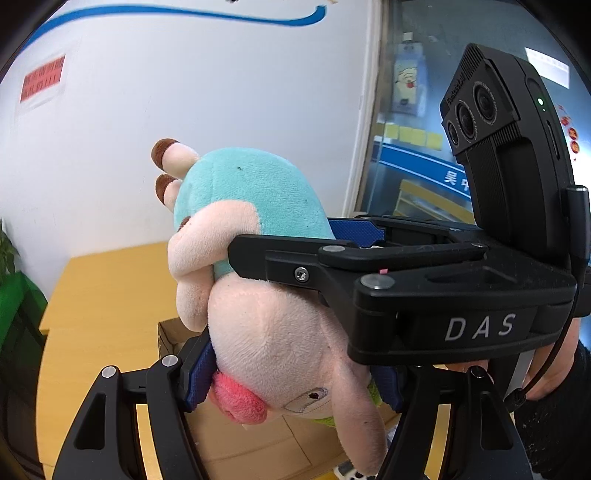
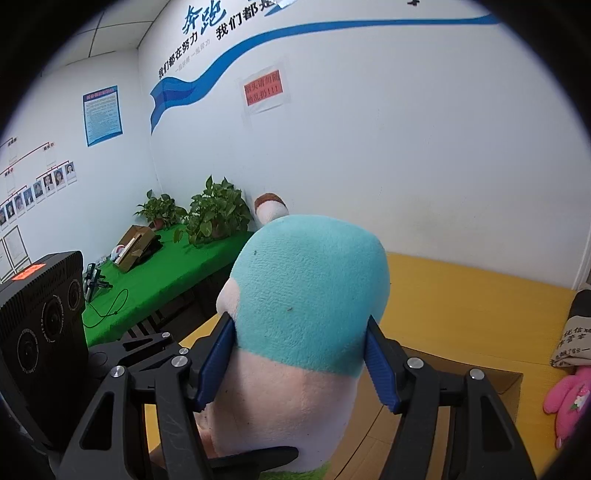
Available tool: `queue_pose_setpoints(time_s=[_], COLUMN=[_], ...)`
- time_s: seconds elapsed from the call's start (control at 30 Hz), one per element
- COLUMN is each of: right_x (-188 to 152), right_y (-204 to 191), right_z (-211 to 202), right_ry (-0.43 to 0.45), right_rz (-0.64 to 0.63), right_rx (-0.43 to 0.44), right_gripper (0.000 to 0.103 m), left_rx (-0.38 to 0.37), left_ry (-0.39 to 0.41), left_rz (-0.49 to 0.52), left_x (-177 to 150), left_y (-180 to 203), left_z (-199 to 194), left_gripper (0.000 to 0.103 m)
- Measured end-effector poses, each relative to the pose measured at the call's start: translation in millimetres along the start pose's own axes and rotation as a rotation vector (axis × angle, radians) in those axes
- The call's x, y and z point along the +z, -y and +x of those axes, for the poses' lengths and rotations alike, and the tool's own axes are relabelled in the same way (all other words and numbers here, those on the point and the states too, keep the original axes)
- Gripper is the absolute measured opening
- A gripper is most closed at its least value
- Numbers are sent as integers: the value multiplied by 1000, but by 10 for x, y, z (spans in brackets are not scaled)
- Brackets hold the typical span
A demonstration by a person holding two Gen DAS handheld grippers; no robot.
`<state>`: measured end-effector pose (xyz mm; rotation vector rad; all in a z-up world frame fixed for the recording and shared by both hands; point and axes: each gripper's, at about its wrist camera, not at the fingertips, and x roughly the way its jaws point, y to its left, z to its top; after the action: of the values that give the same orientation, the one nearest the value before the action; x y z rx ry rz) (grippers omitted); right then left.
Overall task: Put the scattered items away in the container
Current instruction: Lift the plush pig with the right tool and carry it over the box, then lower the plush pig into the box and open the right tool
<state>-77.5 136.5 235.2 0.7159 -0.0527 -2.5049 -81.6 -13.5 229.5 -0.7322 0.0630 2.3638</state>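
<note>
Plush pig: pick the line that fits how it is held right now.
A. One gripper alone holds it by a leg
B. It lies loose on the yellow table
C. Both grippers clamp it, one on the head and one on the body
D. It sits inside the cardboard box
C: the left gripper squeezes the plush pig at its pink head, while the right gripper presses its blue pads into the teal body, above the yellow table.

I read "DAS" in white on my right gripper's black body [image 1: 480, 326], just right of my left tool. Ahead on the wall [image 2: 406, 147], blue "奔跑" [image 2: 201, 18].
</note>
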Motion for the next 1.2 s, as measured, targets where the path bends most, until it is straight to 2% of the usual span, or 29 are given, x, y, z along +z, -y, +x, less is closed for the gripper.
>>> queue_pose_setpoints(time_s=[0.43,0.7,1.0,1.1,1.17,1.2], right_x=[-162,-762,-1270,-1373,-1380,-1364], right_y=[667,930,1025,1131,1176,1195], right_z=[1182,1897,2314,2370,2340,2286], right_ry=[-109,-213,-291,-296,-279,-266], right_rz=[82,214,320,340,330,321], right_rx=[50,107,166,184,165,146], right_gripper=[65,65,67,75,79,80], left_rx=[-15,-14,47,65,88,103], left_ry=[-137,-328,-477,-513,-503,-492], left_rz=[-90,-157,-182,-202,-166,-153], left_x=[-148,-702,-1129,-1224,-1246,-1244], left_y=[-764,-1102,-1229,-1255,-1199,-1168], left_z=[1053,1604,1897,1975,1959,1932], left_gripper=[75,75,77,80,89,89])
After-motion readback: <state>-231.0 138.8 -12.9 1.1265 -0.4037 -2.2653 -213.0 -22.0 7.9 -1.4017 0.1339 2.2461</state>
